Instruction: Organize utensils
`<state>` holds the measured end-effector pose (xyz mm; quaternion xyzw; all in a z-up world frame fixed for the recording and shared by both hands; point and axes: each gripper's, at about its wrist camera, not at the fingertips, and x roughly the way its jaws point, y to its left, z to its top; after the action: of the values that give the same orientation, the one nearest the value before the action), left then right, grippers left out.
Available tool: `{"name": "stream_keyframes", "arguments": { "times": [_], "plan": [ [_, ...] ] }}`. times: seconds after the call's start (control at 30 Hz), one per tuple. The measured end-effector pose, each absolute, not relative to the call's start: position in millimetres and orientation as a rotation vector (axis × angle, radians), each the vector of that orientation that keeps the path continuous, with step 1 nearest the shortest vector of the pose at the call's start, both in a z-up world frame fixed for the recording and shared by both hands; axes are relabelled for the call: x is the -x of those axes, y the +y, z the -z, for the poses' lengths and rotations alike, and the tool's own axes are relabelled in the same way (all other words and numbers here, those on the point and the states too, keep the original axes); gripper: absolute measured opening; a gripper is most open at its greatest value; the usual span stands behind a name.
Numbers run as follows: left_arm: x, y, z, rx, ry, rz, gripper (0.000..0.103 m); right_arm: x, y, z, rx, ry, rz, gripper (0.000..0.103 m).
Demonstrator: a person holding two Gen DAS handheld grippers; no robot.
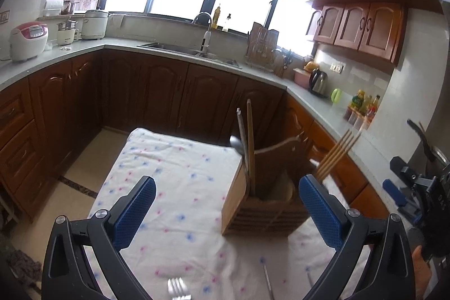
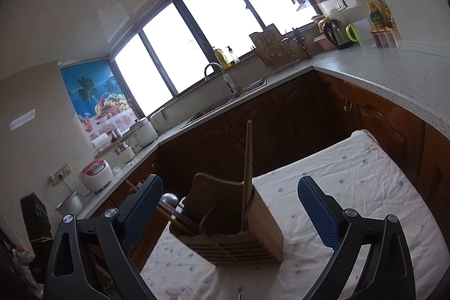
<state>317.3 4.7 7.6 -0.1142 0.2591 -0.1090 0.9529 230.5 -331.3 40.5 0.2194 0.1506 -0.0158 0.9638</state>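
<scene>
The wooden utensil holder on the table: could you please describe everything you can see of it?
The wooden utensil holder is a light-brown, boxy caddy with a slatted front and a raised, curved back panel. It stands upright on the floral tablecloth, near the table's edge. A spoon and tall chopsticks stand in one compartment; more chopsticks lean out of another. Neither gripper touches it.

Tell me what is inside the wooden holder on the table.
The wooden holder has a spoon, tall chopsticks and a leaning bundle of chopsticks standing in it. Their lower ends and the holder's bottom are hidden by its walls.
</scene>
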Motion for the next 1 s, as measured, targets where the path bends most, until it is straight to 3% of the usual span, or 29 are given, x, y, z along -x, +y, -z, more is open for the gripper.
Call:
{"name": "stream_keyframes", "arguments": {
  "times": [0.67,1.0],
  "plan": [
    [-178.0,15.5,-3.7,0.114,0.512,0.240,0.102,-110.5,-265.9,-17.2,-0.237,0.334,0.017,0.101],
    [-146.0,23.4,-3.7,0.080,0.511,0.239,0.102,-83.5,-258.9,-16.1,-0.221,0.319,0.029,0.102]
  ]
}}
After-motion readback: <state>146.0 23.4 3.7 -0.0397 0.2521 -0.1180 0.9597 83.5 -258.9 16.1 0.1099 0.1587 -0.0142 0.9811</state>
